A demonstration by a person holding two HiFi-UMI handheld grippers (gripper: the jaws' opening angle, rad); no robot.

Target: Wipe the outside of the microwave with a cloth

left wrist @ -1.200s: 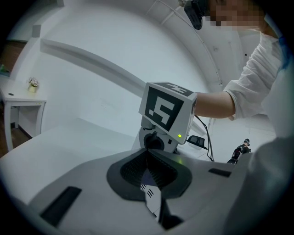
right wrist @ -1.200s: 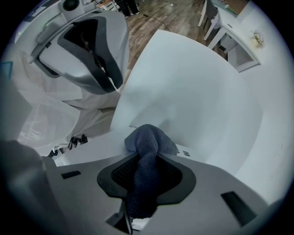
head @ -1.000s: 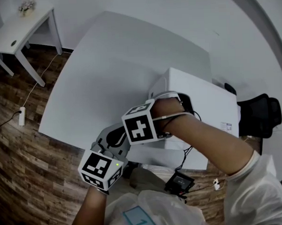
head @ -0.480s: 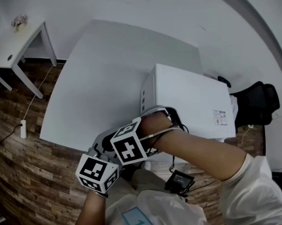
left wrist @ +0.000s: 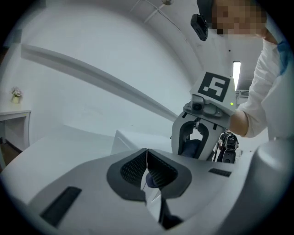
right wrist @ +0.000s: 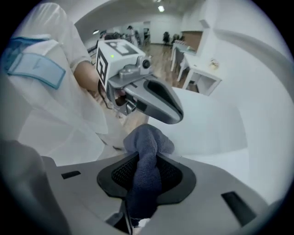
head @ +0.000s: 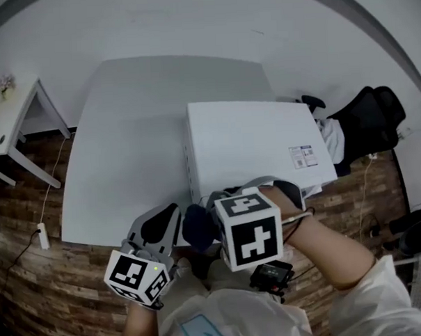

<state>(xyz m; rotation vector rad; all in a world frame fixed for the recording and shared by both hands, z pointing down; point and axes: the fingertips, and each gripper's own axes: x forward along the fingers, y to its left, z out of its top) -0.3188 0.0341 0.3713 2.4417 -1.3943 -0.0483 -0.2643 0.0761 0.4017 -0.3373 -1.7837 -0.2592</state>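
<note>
The white microwave (head: 251, 138) stands on the white table (head: 126, 146), its front toward the table's near edge. My right gripper (right wrist: 146, 170) is shut on a dark blue cloth (right wrist: 148, 140), which bunches out past the pads. In the head view its marker cube (head: 249, 228) hangs just before the microwave's near-left corner, with the cloth (head: 198, 225) to its left, off the casing. My left gripper (left wrist: 147, 169) is shut with nothing between its pads. It sits at the table's near edge (head: 159, 224), beside the cloth.
A small white side table (head: 3, 127) stands at the far left on the wooden floor, with a power strip (head: 43, 236) below it. A black office chair (head: 375, 111) is right of the microwave. A small black device (head: 271, 272) hangs at the person's waist.
My right gripper has come up and away from the microwave's near-left corner and now points more steeply down, cloth still in its jaws. The left gripper has risen a little. The head view has swung right.
</note>
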